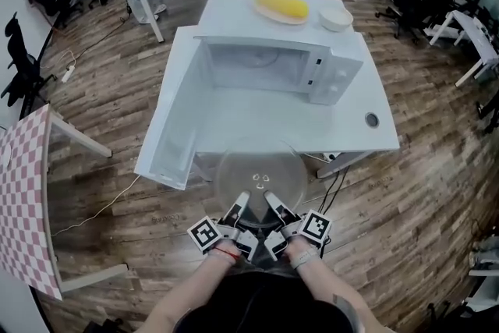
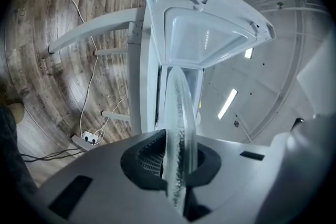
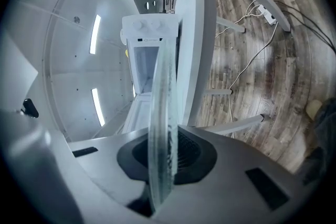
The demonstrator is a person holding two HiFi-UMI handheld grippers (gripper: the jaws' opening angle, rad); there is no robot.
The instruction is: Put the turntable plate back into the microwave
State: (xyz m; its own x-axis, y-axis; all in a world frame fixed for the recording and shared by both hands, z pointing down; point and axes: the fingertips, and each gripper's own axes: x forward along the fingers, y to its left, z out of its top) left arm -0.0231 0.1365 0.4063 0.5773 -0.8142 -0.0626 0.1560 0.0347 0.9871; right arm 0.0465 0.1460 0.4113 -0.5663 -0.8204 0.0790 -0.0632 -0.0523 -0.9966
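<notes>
even, bright indoor light from ceiling strip lamps (image 3: 96, 34); soft shadows, heavy fisheye bending and dark vignette at edges, near tool bodies blurred.

Clear turntable plate (image 1: 260, 174), white microwave (image 1: 269, 66)

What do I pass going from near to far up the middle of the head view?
First the left gripper and right gripper side by side, then the glass plate, the open microwave, the yellow food on its top.
</notes>
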